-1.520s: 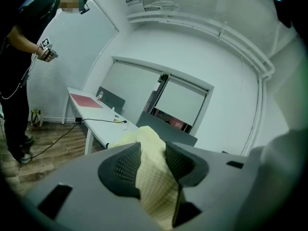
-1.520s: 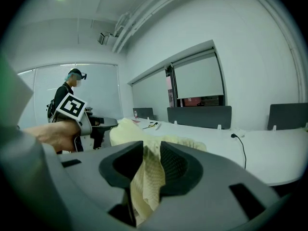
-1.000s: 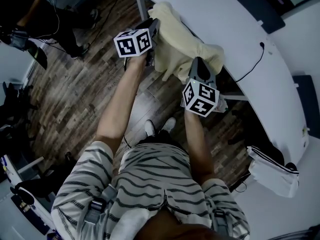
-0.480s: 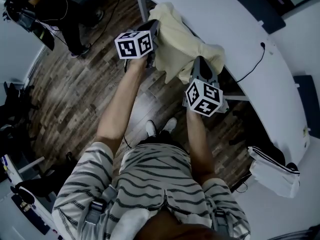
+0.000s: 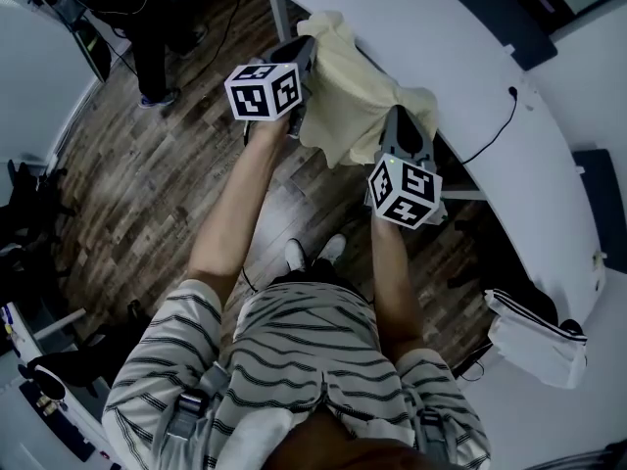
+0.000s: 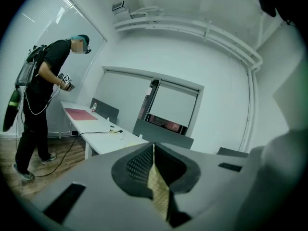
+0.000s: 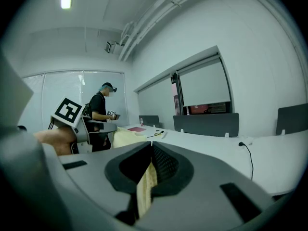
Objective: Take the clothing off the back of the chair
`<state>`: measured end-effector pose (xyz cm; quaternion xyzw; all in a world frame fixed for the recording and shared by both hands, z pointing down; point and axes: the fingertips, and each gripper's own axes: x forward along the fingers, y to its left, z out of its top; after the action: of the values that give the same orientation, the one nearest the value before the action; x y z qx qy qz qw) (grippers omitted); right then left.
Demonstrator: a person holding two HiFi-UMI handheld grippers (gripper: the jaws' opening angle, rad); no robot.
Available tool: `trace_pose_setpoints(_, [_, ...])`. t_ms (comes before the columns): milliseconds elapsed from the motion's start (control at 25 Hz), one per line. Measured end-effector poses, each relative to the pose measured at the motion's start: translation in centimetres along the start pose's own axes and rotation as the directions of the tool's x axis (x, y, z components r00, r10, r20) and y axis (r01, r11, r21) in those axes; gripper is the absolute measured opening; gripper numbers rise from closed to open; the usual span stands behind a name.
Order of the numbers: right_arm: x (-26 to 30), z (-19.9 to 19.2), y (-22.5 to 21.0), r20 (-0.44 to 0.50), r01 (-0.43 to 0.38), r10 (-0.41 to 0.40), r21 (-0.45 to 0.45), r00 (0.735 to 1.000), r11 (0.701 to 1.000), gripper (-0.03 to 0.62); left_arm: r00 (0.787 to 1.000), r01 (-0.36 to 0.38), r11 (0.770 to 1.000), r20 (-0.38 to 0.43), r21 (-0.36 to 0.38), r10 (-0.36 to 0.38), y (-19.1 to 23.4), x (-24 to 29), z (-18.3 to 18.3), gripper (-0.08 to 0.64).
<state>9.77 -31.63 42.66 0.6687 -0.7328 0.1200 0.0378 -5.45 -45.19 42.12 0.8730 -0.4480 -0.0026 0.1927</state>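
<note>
Beside the near edge of the white desk (image 5: 470,57), we keep the left gripper (image 5: 306,62) and right gripper (image 5: 397,130) clamped tight on opposite sides of the pale yellow clothing (image 5: 353,96), apparently to lift it evenly off the chair back hidden beneath.

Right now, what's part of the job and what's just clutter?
Job: pale yellow garment, clamped by left gripper and right gripper.
Lying about: white desk, black cable on it, white bundle, second person.
</note>
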Motion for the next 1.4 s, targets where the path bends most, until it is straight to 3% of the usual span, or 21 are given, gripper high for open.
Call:
trace_pose_setpoints(720, [-2.1, 5.2, 1.0, 0.102, -0.054, 0.058, -0.037, 0.993, 0.998, 0.023, 0.993, -0.007, 0.992, 0.12, 0.125, -0.008, -3.6, -5.0, 4.6, 0.029])
trace_pose_setpoints(1400, [-6.4, 8.9, 3.1, 0.187, -0.112, 0.119, -0.045, 0.975, 0.993, 0.023, 0.974, -0.017, 0.986, 0.224, 0.169, -0.022, -7.5, -12.7, 7.7, 0.029])
